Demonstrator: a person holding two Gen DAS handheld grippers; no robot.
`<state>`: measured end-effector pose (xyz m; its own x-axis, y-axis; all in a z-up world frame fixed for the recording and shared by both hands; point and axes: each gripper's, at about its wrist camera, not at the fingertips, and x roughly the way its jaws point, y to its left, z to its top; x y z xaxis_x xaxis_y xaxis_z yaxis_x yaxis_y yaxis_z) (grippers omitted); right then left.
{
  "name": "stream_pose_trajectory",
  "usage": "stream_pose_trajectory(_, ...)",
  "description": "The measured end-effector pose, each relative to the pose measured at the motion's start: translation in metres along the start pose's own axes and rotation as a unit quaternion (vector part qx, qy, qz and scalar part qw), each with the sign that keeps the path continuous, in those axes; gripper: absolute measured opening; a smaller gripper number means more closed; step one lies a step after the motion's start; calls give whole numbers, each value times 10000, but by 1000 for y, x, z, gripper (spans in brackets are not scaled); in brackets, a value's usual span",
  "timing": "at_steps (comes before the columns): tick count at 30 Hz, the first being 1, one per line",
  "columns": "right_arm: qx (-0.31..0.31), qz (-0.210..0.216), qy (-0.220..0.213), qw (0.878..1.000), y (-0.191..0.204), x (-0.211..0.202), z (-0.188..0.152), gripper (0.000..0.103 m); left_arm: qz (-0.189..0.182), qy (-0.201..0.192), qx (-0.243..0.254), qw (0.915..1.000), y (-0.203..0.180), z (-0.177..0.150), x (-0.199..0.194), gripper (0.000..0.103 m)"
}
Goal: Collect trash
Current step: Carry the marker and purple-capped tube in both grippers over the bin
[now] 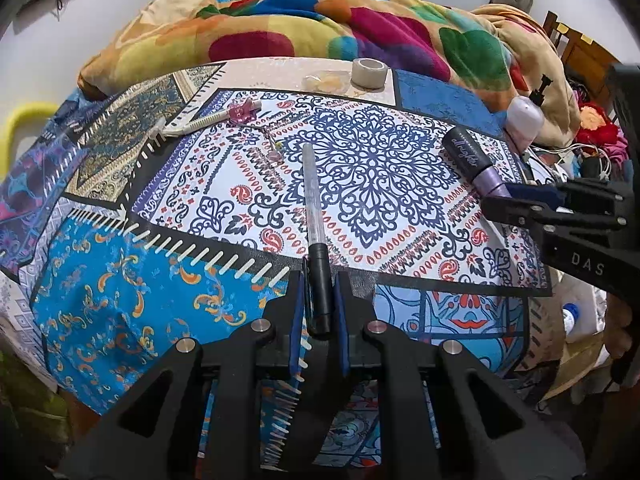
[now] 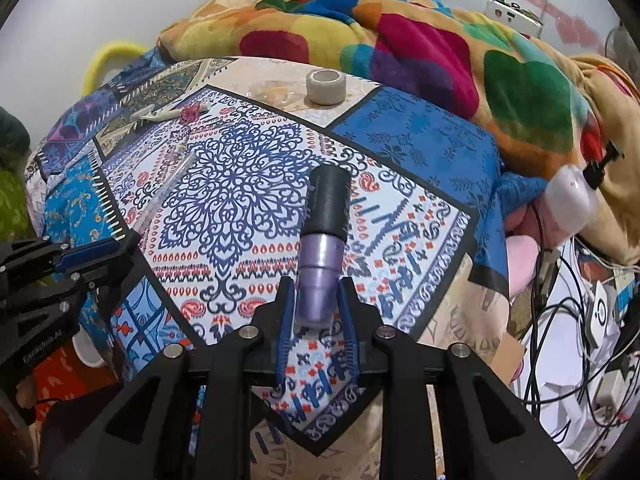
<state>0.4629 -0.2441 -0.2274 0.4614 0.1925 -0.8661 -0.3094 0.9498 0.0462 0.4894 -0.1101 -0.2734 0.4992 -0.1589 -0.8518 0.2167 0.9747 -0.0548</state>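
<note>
Left wrist view: the left gripper (image 1: 319, 300) has its jaws drawn narrow around the black cap end of a clear-barrelled pen (image 1: 314, 216), whose tip points away across the patchwork bedspread (image 1: 120, 280). Taking the pen by its thicker capped end appears to give the blue pads more to bear on than the slim barrel would. Whether the pen is already lifted or rests on the cloth cannot be told.

Right wrist view: the right gripper (image 2: 316, 304) is closed to the width of a purple bottle with a black cap (image 2: 322, 236), gripping its purple base, the cap pointing away toward the rumpled multicoloured blanket (image 2: 400, 40). Gripping the narrow base end, nearest the bed's edge, spares a longer reach.

Both items sit near the front of the bed, apparently the first of the clutter to be gathered, one per hand. Further back, untouched, lie a roll of tape (image 2: 325, 87) with a crumpled clear wrapper (image 2: 276, 92) just beside it, and a white comb (image 1: 188, 126) with a pink hair clip (image 1: 242, 114) at its far end. No bin shows in either view, so where the haul goes is unclear.
</note>
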Motion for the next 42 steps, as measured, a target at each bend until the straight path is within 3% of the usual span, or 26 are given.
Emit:
stream_pose_trajectory(7,305,-135,-139,9993,-2,10,9,31,79,-110,30,9999,-3,2,3,14)
stream_pose_trajectory(9,366,-127,-203,9990,-3,9,8,24,49,-145,31,9999,-3,2,3,13)
stream_pose_trajectory(17,268,-72,-452,9986,11,-12,10,23,-15,-272,-68,9996,4,0,-13,13)
stream_pose_trajectory(30,-72,395,-943,9947,75,-77,21,23,-128,-1037,-613,9926,36,-7,-112,13)
stream_pose_trajectory(42,-722,876,-1240,9858,173,-120,20,23,198,-1548,-1226,9801,105,-57,-200,13)
